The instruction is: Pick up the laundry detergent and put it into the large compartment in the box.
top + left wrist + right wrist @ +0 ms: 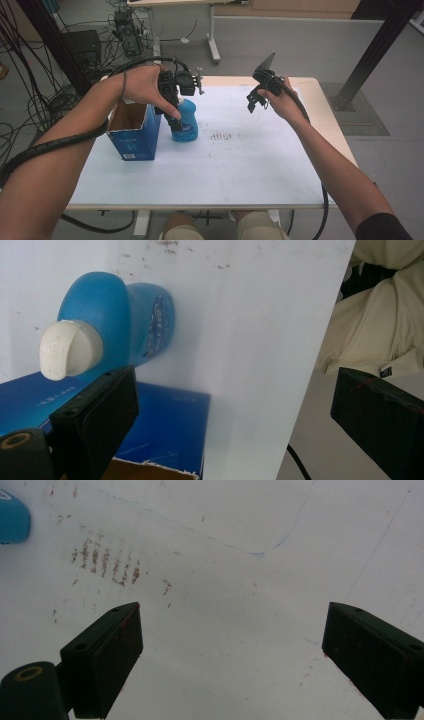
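Note:
A blue bottle (187, 122) with a white cap (67, 350) stands on the white sheet, close against an open-topped blue box (135, 135). My left gripper (176, 120) hangs over the bottle, pointing down. In the left gripper view its jaws are spread wide, and the bottle (130, 320) lies beyond the left jaw, not between the two. The box (165, 430) lies under that jaw. My right gripper (256, 102) hovers above the far right part of the sheet, open with nothing between its fingers (235, 655). An edge of the bottle (11, 517) shows at the top left of the right gripper view.
Brown smudges (222, 135) mark the middle of the white sheet (240, 170); they are also seen in the right gripper view (105, 560). The wooden table edge (320, 95) runs along the right. Cables and equipment (125, 35) crowd the floor at the back left.

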### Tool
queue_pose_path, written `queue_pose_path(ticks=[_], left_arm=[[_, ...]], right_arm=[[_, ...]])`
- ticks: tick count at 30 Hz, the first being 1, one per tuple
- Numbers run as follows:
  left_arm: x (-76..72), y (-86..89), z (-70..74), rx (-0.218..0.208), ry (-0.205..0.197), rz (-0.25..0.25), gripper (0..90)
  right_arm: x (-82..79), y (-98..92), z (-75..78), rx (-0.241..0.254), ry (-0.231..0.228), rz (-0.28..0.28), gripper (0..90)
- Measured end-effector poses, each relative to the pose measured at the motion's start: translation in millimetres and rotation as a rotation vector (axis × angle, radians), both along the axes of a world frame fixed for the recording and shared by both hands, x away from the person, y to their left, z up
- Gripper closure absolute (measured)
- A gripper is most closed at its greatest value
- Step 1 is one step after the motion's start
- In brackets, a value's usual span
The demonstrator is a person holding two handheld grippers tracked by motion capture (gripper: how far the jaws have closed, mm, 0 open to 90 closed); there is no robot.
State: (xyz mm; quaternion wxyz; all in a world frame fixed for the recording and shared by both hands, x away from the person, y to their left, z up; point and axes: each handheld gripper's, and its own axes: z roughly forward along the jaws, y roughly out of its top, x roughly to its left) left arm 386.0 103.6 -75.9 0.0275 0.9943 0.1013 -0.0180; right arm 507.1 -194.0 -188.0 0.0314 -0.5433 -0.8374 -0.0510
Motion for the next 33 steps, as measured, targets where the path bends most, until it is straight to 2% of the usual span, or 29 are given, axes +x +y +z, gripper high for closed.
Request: queue_pose_path(ticks=[9, 17, 23, 33], left_arm=[[2.7, -1.3, -0.6, 0.01, -0.014, -0.004, 5.9], [11.1, -1.5, -1.2, 0.01, -0.027, -0.008, 5.9], [21.4, -4.6, 0.2, 0.022, -0.037, -0.012, 5.9], [46.7, -4.3, 1.6, 0.047, -0.042, -0.001, 5.9]], right_arm=[[-3.6, 0.5, 2.3, 0.002, -0.004, 0.007, 9.5], [-5.7, -1.2, 4.7, 0.0, -0.005, 0.0, 9.4], [-8.5, -0.1, 6.1, -0.004, -0.009, 0.002, 9.5], [-14.8, -3.1, 11.3, -0.008, -0.019, -0.007, 9.5]])
